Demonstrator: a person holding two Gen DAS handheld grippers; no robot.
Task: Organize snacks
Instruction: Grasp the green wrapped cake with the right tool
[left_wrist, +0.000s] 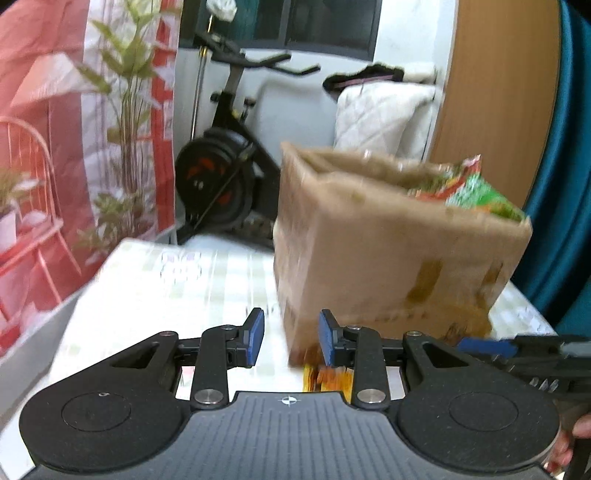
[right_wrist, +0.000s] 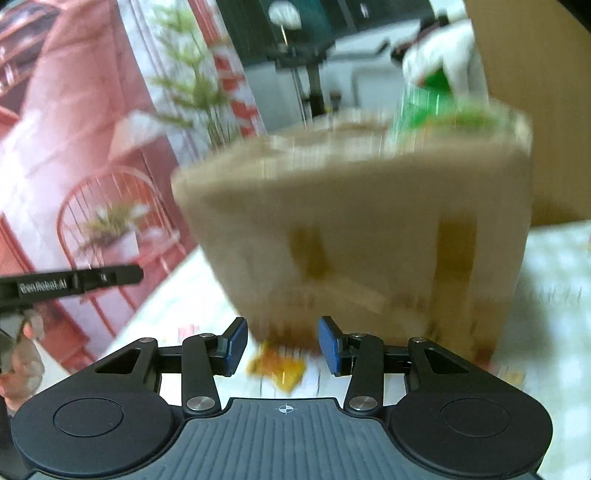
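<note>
Down at the bottom middle of the frame, the orange snack packet (right_wrist: 277, 369) lies on the counter (right_wrist: 554, 266) by the box (right_wrist: 354, 236), light and crinkly, so pinch its edge; both the left hand-held gripper (left_wrist: 291, 338) and right hand-held gripper (right_wrist: 282, 345) are wide and hold nothing.

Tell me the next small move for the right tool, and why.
Probably lower the right tool onto the orange snack packet and close. Its jaws stand open and empty, the packet lies on the table just ahead, outside the cardboard box.
</note>
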